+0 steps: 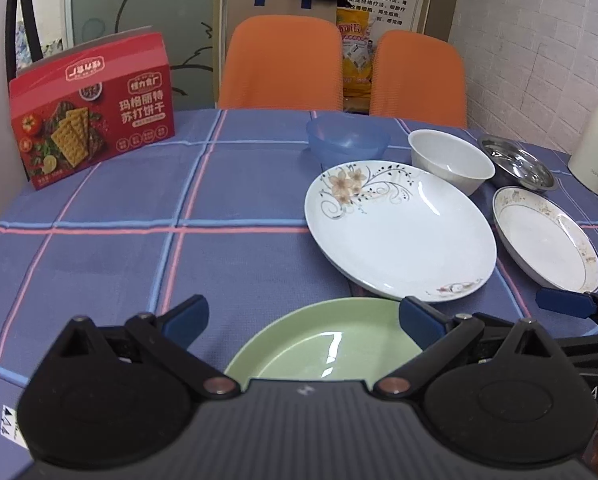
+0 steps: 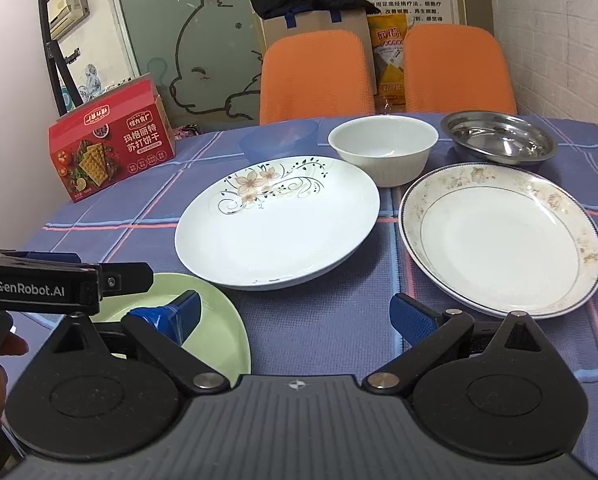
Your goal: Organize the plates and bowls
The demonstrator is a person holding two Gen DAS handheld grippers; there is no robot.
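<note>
Left wrist view: the left gripper (image 1: 303,318) hangs with fingers spread wide, empty, over a pale green round plate (image 1: 323,348) on the checked-cloth counter (image 1: 139,248). Beyond lies a white flower-patterned plate (image 1: 399,232). The right gripper (image 2: 295,314) is likewise wide open, holding nothing, near a worn gold-rimmed plate (image 2: 499,236).

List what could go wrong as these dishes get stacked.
1. The flowered plate seems to overlap the green plate; pulling the green one out may drag or tip it.
2. The white bowl sits tight against the flowered plate, so a nudge may knock it.
3. Both open grippers work close together and could collide.
</note>
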